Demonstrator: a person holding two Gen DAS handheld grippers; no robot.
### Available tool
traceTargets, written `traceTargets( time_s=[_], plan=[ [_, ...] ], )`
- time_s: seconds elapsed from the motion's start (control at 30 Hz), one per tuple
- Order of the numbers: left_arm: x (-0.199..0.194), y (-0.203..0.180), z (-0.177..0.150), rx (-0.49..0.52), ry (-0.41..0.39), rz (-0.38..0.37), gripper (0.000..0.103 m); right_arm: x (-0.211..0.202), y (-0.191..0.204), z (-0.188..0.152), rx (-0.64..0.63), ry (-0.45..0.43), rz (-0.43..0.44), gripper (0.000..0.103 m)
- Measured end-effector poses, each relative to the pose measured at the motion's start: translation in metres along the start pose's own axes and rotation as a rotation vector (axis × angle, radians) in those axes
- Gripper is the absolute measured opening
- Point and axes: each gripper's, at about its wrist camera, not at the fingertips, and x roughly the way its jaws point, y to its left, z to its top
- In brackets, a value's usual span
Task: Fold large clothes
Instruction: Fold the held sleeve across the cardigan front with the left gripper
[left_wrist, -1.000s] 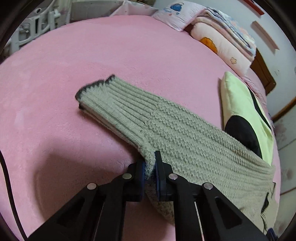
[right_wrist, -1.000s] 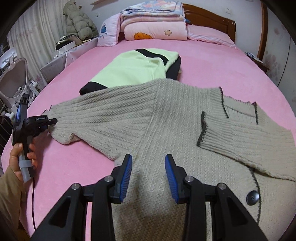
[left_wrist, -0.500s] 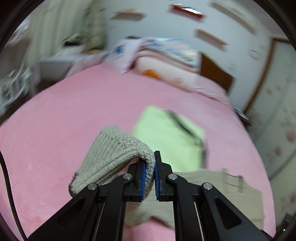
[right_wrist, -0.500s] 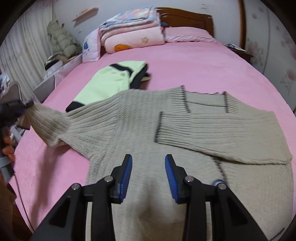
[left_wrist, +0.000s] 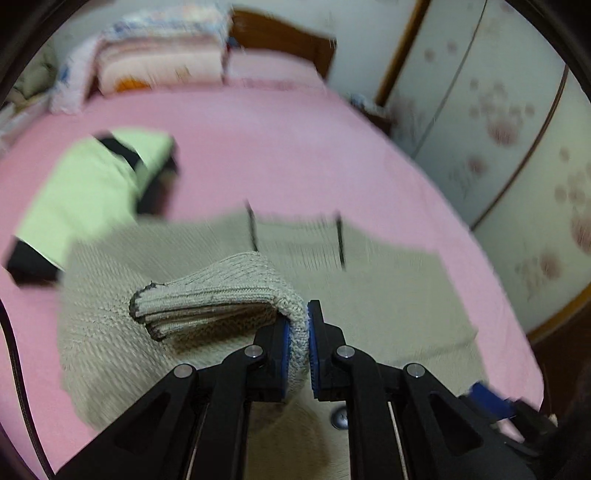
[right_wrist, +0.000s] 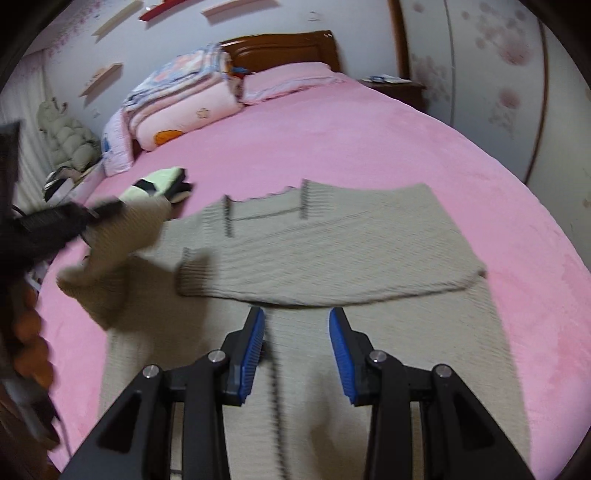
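We're working on the pink bed (right_wrist: 332, 122), w/ the big grey knit cardigan (right_wrist: 369, 332) lying flat across the lower centre of the right wrist view, neckline toward the headboard. One sleeve is already lying folded across the chest (right_wrist: 332, 266), cuff toward frame left. The step in hand, as we're reading it: we're bringing the other sleeve (left_wrist: 221, 291) in over the body. The left gripper (left_wrist: 295, 343) is pinching that sleeve's knit tight btwn its blue pads, cuff dangling to the left in the left wrist view, centre frame. The right gripper (right_wrist: 297, 354) is hanging over the cardigan's front, bottom centre, jaws apart w/ nothing btwn them. Next move prob. calls for us laying the sleeve flat across the chest beside the first one, then letting go w/o dragging the knit. Both views are blurring, so fine detail is unclear. Containers: none we're seeing on the bed; a folded lime-and-black garment (right_wrist: 159, 184) is sitting loose at left of centre, in no bin or basket.
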Motion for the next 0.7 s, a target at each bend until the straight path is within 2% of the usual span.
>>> traceTargets(
  time_s=[0.03, 0.07, 0.1, 0.13, 0.17, 0.2, 0.27, 0.33, 0.4, 0.5, 0.57, 0.63, 0.7],
  plan=[
    [0.018, -0.005, -0.006, 0.001, 0.046, 0.007, 0.009, 0.001, -0.007, -0.001, 0.005, 0.007, -0.005, 0.037],
    [0.033, -0.008, -0.013, 0.007, 0.092, 0.005, 0.017, 0.003, -0.013, -0.003, 0.008, 0.017, -0.004, 0.037],
    [0.046, -0.011, -0.014, 0.01, 0.131, -0.004, 0.029, 0.005, -0.017, -0.004, 0.01, 0.025, -0.004, 0.037],
    [0.054, -0.014, -0.02, 0.009, 0.166, -0.014, 0.036, 0.008, -0.022, -0.006, 0.015, 0.036, -0.006, 0.037],
    [0.058, -0.015, -0.025, 0.0, 0.189, -0.024, 0.047, 0.009, -0.024, -0.007, 0.019, 0.04, -0.003, 0.037],
    [0.058, -0.011, -0.028, -0.017, 0.198, -0.04, 0.052, 0.01, -0.025, -0.008, 0.022, 0.043, 0.002, 0.037],
    [0.045, -0.003, -0.027, -0.044, 0.179, -0.085, 0.057, 0.012, -0.026, -0.008, 0.026, 0.044, 0.022, 0.037],
    [0.014, 0.007, -0.026, -0.067, 0.116, -0.113, 0.064, 0.011, -0.022, -0.008, 0.018, 0.04, 0.044, 0.037],
    [-0.015, 0.016, -0.028, -0.077, 0.042, -0.098, 0.079, 0.012, -0.012, -0.004, -0.007, 0.035, 0.085, 0.037],
    [-0.061, 0.034, -0.031, -0.067, -0.082, -0.022, 0.085, 0.008, 0.009, 0.002, -0.061, 0.01, 0.133, 0.037],
    [-0.08, 0.048, -0.035, -0.044, -0.129, 0.095, 0.086, 0.003, 0.029, 0.007, -0.124, -0.021, 0.162, 0.037],
    [-0.088, 0.06, -0.044, -0.029, -0.142, 0.21, 0.086, 0.0, 0.048, 0.011, -0.189, -0.049, 0.179, 0.045],
    [-0.088, 0.08, -0.056, -0.043, -0.125, 0.266, 0.086, -0.003, 0.069, 0.013, -0.267, -0.084, 0.189, 0.053]
  ],
)
